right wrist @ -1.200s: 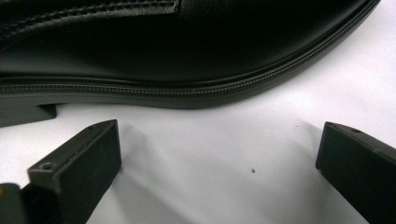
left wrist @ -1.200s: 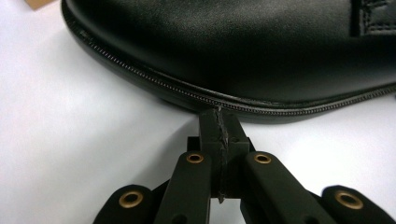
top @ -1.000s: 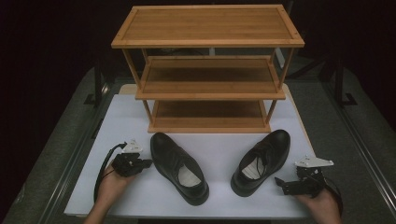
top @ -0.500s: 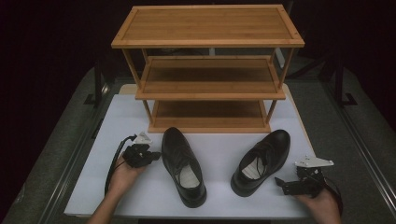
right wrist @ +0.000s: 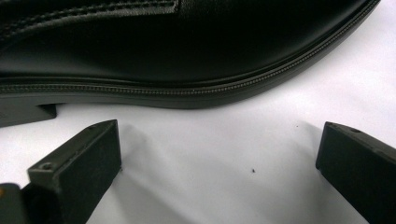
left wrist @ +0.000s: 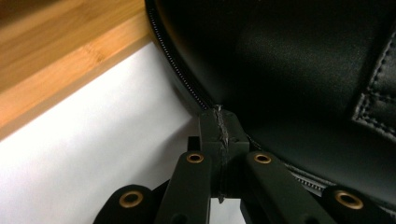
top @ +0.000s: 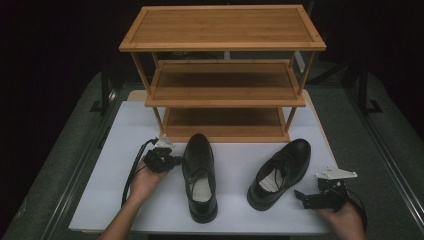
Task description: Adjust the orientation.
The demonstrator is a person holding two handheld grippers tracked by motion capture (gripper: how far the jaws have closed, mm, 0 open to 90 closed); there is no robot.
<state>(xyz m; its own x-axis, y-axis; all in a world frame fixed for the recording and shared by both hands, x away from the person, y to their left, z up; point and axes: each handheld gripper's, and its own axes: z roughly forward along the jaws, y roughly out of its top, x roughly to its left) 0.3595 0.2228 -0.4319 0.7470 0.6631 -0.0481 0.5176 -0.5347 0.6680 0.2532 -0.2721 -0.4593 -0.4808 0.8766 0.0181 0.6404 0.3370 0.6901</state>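
Note:
Two black leather shoes lie on the white tabletop (top: 125,200) in front of a three-tier wooden rack (top: 225,85). The left shoe (top: 200,175) points its toe at the rack. My left gripper (top: 176,160) is shut, empty, its tips pressed against that shoe's outer side; in the left gripper view the closed tips (left wrist: 219,122) touch the left shoe (left wrist: 299,60) at its sole seam. The right shoe (top: 280,172) lies slanted. My right gripper (top: 301,196) stands open beside its heel, apart from it; the right gripper (right wrist: 219,154) has bare table between its fingers, facing the right shoe (right wrist: 177,51).
The rack's bottom shelf (top: 225,131) sits just behind the shoes' toes, and its wooden edge (left wrist: 56,70) is close to my left gripper. Dark grey floor (top: 75,165) and black stands flank the table.
My left gripper has moved forward and to the right against the left shoe, which has swung from a slant to point straight at the rack. The right gripper and right shoe stayed put.

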